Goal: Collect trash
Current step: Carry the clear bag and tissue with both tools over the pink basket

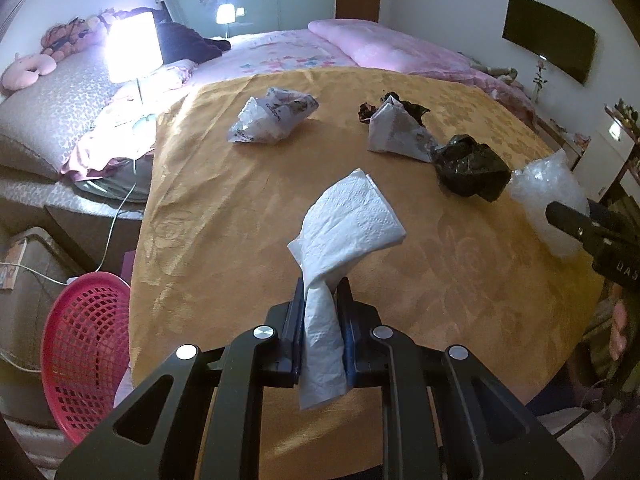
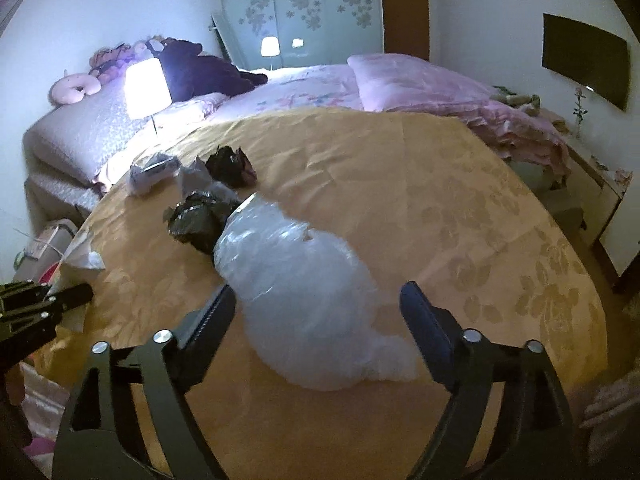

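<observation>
In the left wrist view, a white paper tissue [image 1: 340,232] is crumpled and twisted; its upper part fans out above the orange-yellow bedspread [image 1: 224,216], and its lower end hangs down. The left gripper [image 1: 323,312] is clamped on the tissue, and both pads press its narrow middle. Further away on the bedspread lie a white printed plastic bag [image 1: 268,118], a grey-white paper wrapper [image 1: 394,134] with dark scraps behind it, a crumpled black bag [image 1: 470,170] and a clear plastic bag [image 1: 548,192]. The black tip of the right gripper [image 1: 576,228] comes in at the right edge, in front of the clear bag. A pink mesh basket [image 1: 86,356] stands at the lower left, beside the bed.

In the right wrist view, the clear plastic bag [image 2: 296,296] is puffy and wrinkled and lies on the bedspread [image 2: 440,208]. The right gripper [image 2: 320,300] has its jaws wide apart, one finger on each side of the bag; the pads do not press it. The black bag [image 2: 200,220] touches the far end of the clear bag. The left gripper [image 2: 44,308] shows at the left edge.
</observation>
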Demonstrator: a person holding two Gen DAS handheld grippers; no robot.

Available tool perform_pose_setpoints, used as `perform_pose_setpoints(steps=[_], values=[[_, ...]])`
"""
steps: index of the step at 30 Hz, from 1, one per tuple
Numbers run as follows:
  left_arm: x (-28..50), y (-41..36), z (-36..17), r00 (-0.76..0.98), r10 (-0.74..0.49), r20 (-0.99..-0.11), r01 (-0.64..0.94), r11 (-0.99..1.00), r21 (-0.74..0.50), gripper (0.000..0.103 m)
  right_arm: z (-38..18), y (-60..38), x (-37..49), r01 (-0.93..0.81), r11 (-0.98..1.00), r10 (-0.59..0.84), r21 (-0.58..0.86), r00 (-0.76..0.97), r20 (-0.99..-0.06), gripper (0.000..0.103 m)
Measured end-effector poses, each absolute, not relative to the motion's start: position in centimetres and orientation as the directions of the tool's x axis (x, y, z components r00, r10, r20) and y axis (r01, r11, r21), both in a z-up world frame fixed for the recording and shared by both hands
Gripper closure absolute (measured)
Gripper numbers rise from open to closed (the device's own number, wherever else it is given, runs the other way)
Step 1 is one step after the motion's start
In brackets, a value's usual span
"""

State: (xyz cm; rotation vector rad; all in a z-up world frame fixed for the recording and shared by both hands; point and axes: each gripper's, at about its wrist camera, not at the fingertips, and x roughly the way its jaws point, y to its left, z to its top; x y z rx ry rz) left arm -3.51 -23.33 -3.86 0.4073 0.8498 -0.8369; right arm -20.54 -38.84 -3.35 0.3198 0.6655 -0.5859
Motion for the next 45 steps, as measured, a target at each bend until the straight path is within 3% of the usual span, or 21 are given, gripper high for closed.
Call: perform_pose_setpoints(steps=[6,10,16,27,45], values=[[-3.5,-23.4,-3.8,0.379,-0.482,-0.79,0.783,0.622,-0.003,0.089,-3.8,-39.7,-19.7,0.583,0.802,-0.363,0.127,0.645,-0.672,0.021],[-3.5,-23.2,-3.7,0.382,-0.484,-0.787,0.782,0.624,-0.004,0.089,-3.9,-39.7,-19.4,0.565,0.811,-0.331,0.15,0.655,-0.679,0.04],[-3.6,-23.0,-3.4,0.385,-0.488,-0.784,0.782,0.623,-0.004,0.089,-3.6,-39.6,-20.0,0.575,0.802,-0.34,0.163,0.662,-0.668,0.052],[-3.2,-21.0,-1.2,0.429,-0.498,-0.754,0.754,0.657,-0.005,0.089,-0.3,-38.2,-21.0,0.56,0.811,-0.37,0.17,0.715,-0.593,0.053],[-0.4,-14.8,0.6,0.526,-0.418,-0.741,0.624,0.781,0.003,0.089,2.3,-31.1,-15.0,0.328,0.934,-0.198,0.142,0.806,-0.558,0.053]])
